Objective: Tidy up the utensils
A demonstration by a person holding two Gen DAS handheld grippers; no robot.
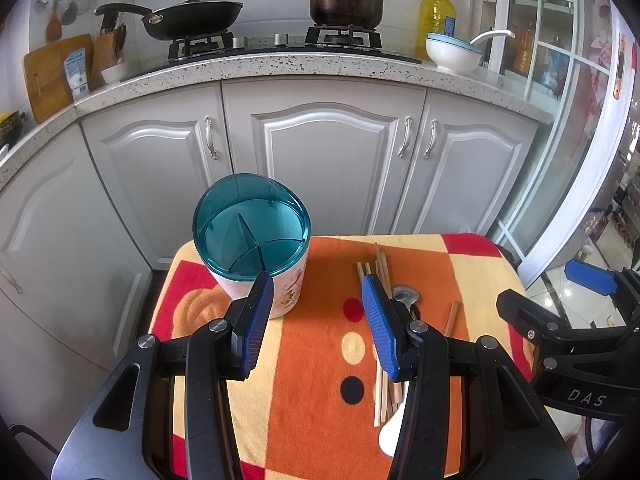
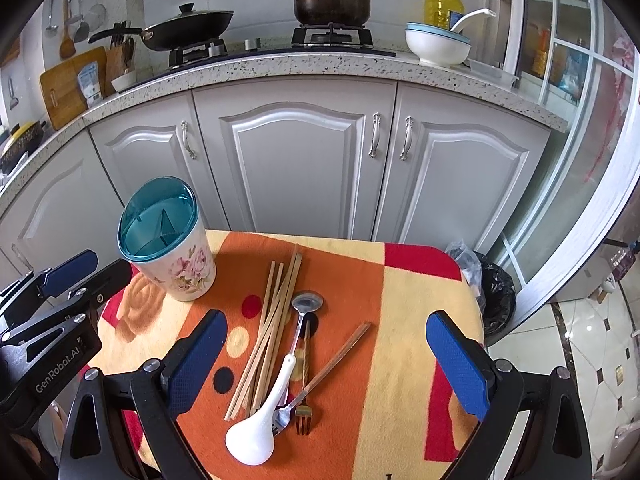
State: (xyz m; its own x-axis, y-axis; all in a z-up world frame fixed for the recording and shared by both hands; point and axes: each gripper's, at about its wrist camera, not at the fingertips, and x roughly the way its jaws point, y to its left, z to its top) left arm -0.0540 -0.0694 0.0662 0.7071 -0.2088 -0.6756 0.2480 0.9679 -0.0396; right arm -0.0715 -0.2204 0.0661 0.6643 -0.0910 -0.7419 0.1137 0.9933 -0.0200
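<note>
Chopsticks (image 2: 276,332), spoons and a fork (image 2: 304,416) lie between your right gripper's (image 2: 326,364) spread jaws. Your left gripper's (image 1: 318,324) jaws are also spread, empty, the holder (image 1: 256,248) just beyond them.

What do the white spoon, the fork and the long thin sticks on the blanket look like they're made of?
White spoon: likely glazed ceramic or melamine, glossy and opaque with a thick handle.
Small fork: metal, brassy tines that glint, dark slim handle.
Long pale sticks: chopsticks, apparently bamboo or wood, matte tan with no shine.

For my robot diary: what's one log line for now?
left gripper open | right gripper open | teal-rimmed floral holder empty | wooden chopsticks on cloth
</note>
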